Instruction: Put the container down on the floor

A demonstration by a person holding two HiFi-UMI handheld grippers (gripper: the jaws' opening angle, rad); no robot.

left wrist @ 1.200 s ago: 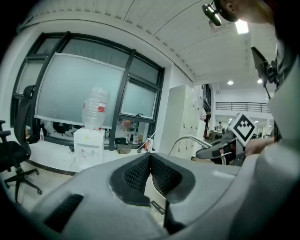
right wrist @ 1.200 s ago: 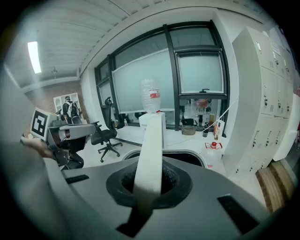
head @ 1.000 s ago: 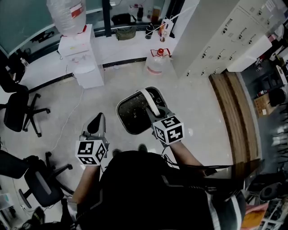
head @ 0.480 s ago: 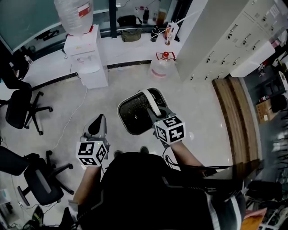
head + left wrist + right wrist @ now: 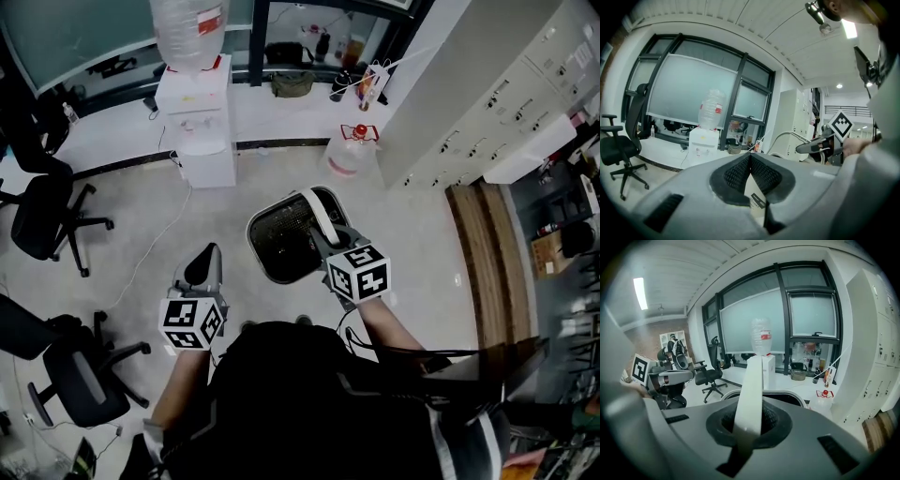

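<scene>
Container [image 5: 281,230]: dark mesh bin with a white rim, carried off the floor [image 5: 141,234] in front of the person, on the near side of the water dispenser [image 5: 202,117] and a bit to its right. Right gripper [image 5: 326,246] is clamped on the container's white handle [image 5: 317,211]; the right gripper view shows the strap pinched between the pads, rim just beyond. Left gripper [image 5: 203,265] sits level with the container, straight out from the dispenser front, jaws together with nothing in them. A cable [image 5: 155,244] runs across the floor from the dispenser toward the left gripper. Office chair [image 5: 42,220] stands well left of the dispenser. Water jug [image 5: 349,150] stands on the floor right of the dispenser. Lockers [image 5: 487,103] are further right, past the jug.
</scene>
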